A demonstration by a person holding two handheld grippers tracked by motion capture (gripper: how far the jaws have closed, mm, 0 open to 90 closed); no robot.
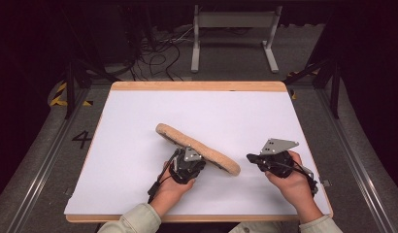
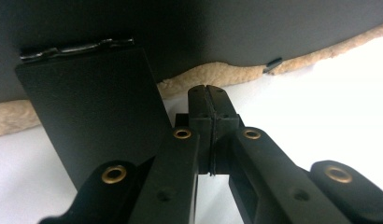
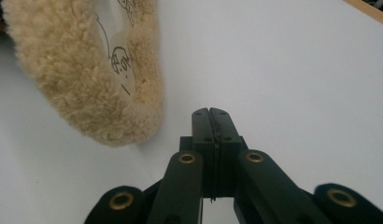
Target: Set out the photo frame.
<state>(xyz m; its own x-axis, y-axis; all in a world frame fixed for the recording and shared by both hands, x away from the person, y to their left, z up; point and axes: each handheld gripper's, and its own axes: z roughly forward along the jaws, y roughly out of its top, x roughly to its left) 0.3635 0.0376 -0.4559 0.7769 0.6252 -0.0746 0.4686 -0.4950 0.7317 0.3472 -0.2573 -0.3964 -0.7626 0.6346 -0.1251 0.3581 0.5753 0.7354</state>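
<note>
The fleece pad (image 1: 197,148) lay near the middle of the white table (image 1: 139,121), stretched slantwise, one end toward the far left and the other toward the near right. The left claw (image 1: 183,156) sat against its near edge, about midway along, and its jaws were pressed together with nothing between them. In the left gripper view the closed tips nosed in right at the woolly rim (image 2: 213,74), under a dark underside (image 2: 227,32) that seemed lifted a little off the table there; whether the tips touched the wool I could not tell. The right claw (image 1: 253,158) waited just beyond the pad's near-right end, apart from it, jaws likewise together and empty.

My guess was that the step in hand was getting hold of that rim. To do it well, the left jaws would need to part first, then slide one below the edge and one above, and bite on the firm backing rather than only the loose pile, which would likely slip. The right claw could take the nearer end so the pad did not sag or swing.

The pad itself was long and oval, tan and curly like sheepskin. The right gripper view showed a paler panel (image 3: 117,42) with dark printed marks inside the thick fuzzy border.
</note>
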